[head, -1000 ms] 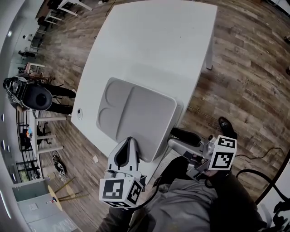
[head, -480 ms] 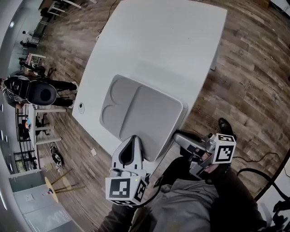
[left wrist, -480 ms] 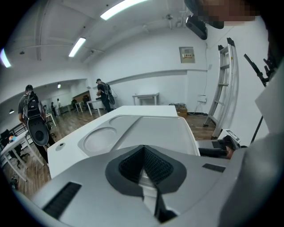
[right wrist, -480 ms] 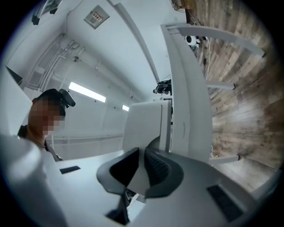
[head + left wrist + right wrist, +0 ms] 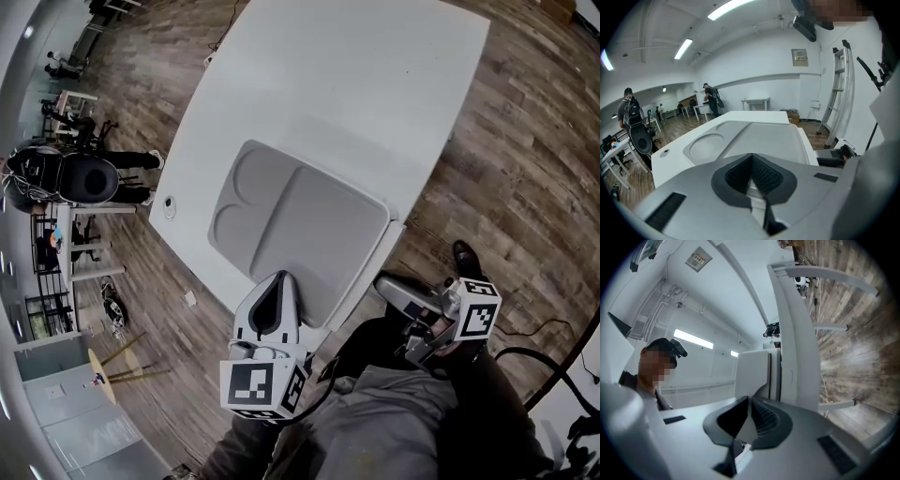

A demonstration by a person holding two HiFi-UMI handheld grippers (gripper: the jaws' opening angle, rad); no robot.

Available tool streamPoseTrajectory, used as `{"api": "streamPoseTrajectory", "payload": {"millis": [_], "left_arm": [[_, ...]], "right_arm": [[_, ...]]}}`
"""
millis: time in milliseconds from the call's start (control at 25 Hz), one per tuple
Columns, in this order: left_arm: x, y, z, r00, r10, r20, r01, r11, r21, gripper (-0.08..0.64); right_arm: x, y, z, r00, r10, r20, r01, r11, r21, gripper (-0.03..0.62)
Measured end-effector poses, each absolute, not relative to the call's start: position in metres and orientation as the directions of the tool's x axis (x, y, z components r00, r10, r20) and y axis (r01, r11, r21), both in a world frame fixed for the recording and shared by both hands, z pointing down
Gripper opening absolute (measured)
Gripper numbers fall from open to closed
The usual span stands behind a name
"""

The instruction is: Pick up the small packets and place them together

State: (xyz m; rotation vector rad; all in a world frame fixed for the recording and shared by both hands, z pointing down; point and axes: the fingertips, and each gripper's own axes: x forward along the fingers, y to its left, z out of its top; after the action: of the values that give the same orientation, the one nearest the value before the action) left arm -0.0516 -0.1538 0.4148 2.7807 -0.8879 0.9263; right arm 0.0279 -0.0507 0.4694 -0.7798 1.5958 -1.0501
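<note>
Small packets: none sighted on tray (image 5: 309,234) or surface (image 5: 356,84). Left claw (image 5: 279,277) together, empty; right claw (image 5: 383,282) just closing, empty; presumably parked idle.

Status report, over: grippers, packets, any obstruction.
Left gripper shut, empty, at tray near edge. Right gripper just closed further, empty, off the table. No packets in view; tray bare. Path clear.
</note>
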Motion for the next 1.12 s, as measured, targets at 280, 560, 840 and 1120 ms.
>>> {"api": "streamPoseTrajectory", "payload": {"millis": [280,560,840,1120], "left_arm": [[-0.050,-0.156,0.415,0.638,-0.515,0.573,-0.561,-0.820,-0.112,0.000],[-0.050,-0.150,0.423,0.640,-0.516,0.569,-0.549,-0.825,-0.130,0.000],[-0.046,-0.152,0.420,0.640,-0.508,0.577,-0.546,-0.829,-0.124,0.000],[-0.046,-0.156,0.421,0.634,-0.510,0.581,-0.552,-0.825,-0.122,0.000]], "right_arm": [[0.033,-0.030,0.467,-0.294,-0.892,-0.344,-0.041,0.371,-0.928,0.031],[0.031,-0.021,0.464,-0.338,-0.929,-0.153,-0.159,0.217,-0.963,0.320],[0.050,-0.046,0.458,-0.287,-0.955,-0.072,-0.111,0.107,-0.988,0.345],[0.050,-0.054,0.469,-0.294,-0.956,0.014,-0.123,0.023,-0.992,0.344]]}}
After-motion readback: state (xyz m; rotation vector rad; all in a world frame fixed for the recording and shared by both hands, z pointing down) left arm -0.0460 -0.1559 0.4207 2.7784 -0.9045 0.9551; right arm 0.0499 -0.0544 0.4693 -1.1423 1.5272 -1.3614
